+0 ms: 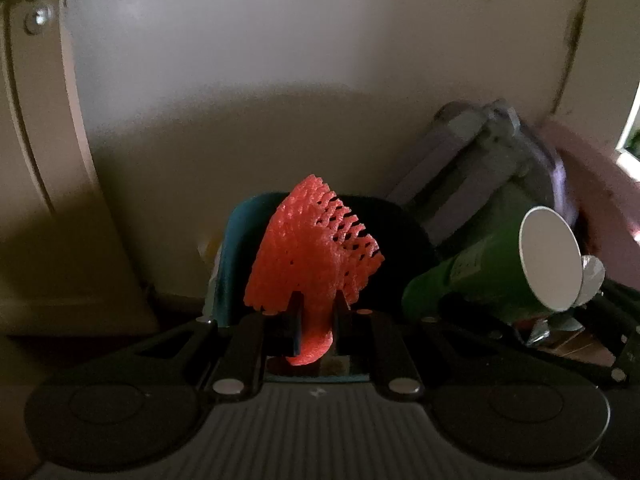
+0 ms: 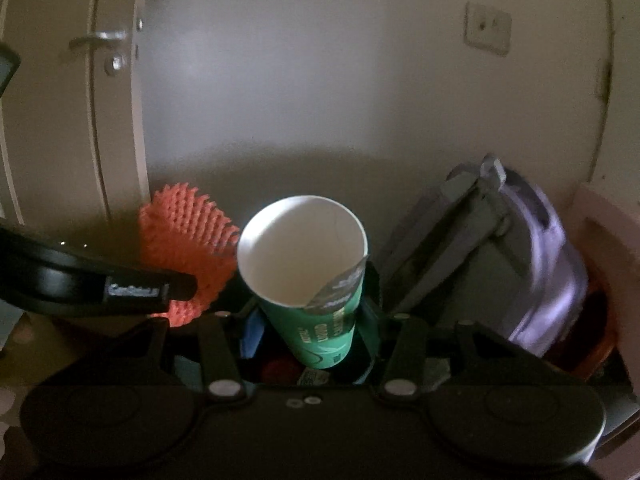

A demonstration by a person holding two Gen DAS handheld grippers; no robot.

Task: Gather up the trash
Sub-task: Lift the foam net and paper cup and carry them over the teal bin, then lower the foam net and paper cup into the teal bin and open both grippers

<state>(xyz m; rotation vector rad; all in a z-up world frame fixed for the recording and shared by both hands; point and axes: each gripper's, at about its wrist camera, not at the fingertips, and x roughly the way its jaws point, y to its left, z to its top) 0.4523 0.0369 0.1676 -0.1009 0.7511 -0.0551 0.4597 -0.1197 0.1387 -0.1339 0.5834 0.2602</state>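
My left gripper (image 1: pixel 318 304) is shut on an orange-red foam net (image 1: pixel 316 252), which stands up fan-like from between the fingers. In the right wrist view the same foam net (image 2: pixel 188 248) shows at the left, above the black body of the left gripper (image 2: pixel 100 284). My right gripper (image 2: pixel 316 312) is shut on a green paper cup (image 2: pixel 324 332). The cup's white inside faces the camera and a peeled foil lid (image 2: pixel 340 288) hangs at its rim. In the left wrist view the cup (image 1: pixel 480 280) lies tilted at the right. Both grippers are held up in the air, side by side.
A dark teal container (image 1: pixel 236 248) stands right behind the net. A grey and purple backpack (image 2: pixel 520 260) leans against the wall at the right. A door with a metal handle (image 2: pixel 100 40) is at the left, and a wall socket (image 2: pixel 488 28) is up on the right. The room is dim.
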